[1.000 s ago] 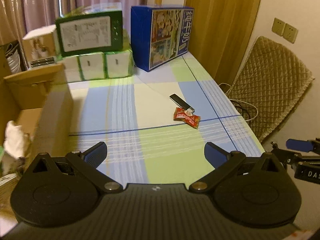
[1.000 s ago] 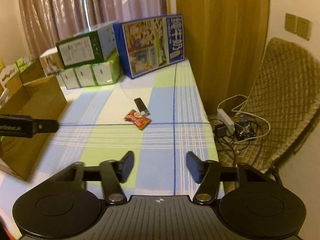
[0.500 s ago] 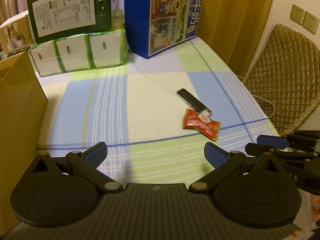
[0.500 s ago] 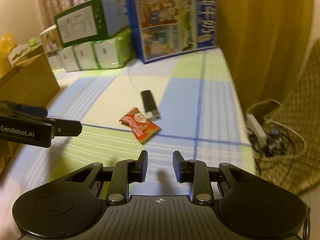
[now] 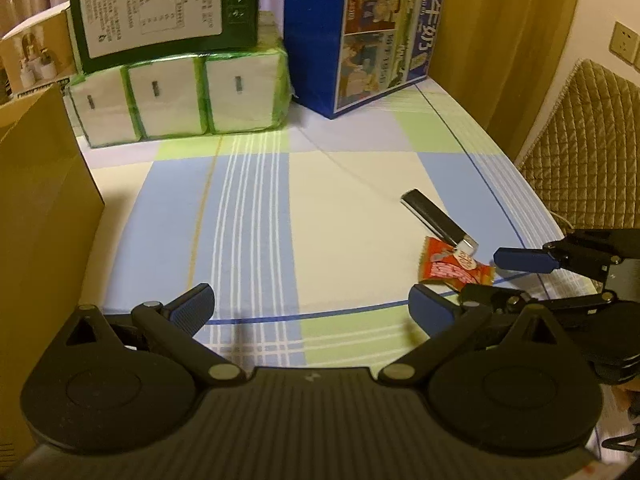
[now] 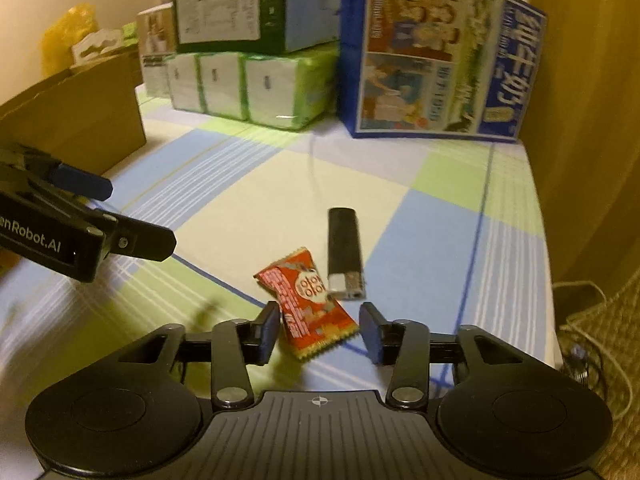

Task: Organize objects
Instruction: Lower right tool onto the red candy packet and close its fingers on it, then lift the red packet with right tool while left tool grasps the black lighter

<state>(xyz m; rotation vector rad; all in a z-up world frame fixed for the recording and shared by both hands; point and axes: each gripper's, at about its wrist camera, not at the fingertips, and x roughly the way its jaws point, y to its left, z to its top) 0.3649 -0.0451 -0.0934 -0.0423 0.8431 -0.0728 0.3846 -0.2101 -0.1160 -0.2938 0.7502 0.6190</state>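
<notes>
Lying between the right fingers: a red crinkled foil snack packet (image 6: pixel 306 302) rests flat on the checked blue, green and cream cloth-covered surface (image 6: pixel 420 216), its near end in the gap of the right gripper (image 6: pixel 319 330).
Right fingers: parted to a middling width, one dark pad (image 6: pixel 269 326) on each side of the packet's near end; whether either pad touches it cannot be told.
Left gripper: the left gripper (image 5: pixel 311 305) hangs over the cloth with its blue-tipped fingers (image 5: pixel 195 304) spread wide and holding nothing; the packet (image 5: pixel 454 266) lies to its right, outside that gap.
Just beyond the packet: a slim black lighter with a silver metal head (image 6: pixel 344 252) lies flat, its metal end touching or just beside the packet's far corner, its black end pointing away.
Left side: a brown cardboard box wall (image 5: pixel 44 216) stands at the cloth's edge, beside the left gripper.
Far end: a green-wrapped pack of white tissue bundles (image 5: pixel 180 96) carries a dark green carton with a white printed label (image 5: pixel 160 4); to its right stands a tall blue illustrated carton (image 5: pixel 360 36).
Off the surface, right: a tan quilted chair back (image 5: pixel 584 148) and an ochre curtain (image 5: pixel 500 40).
In the way: between the right fingers and the packet, only open cloth.
</notes>
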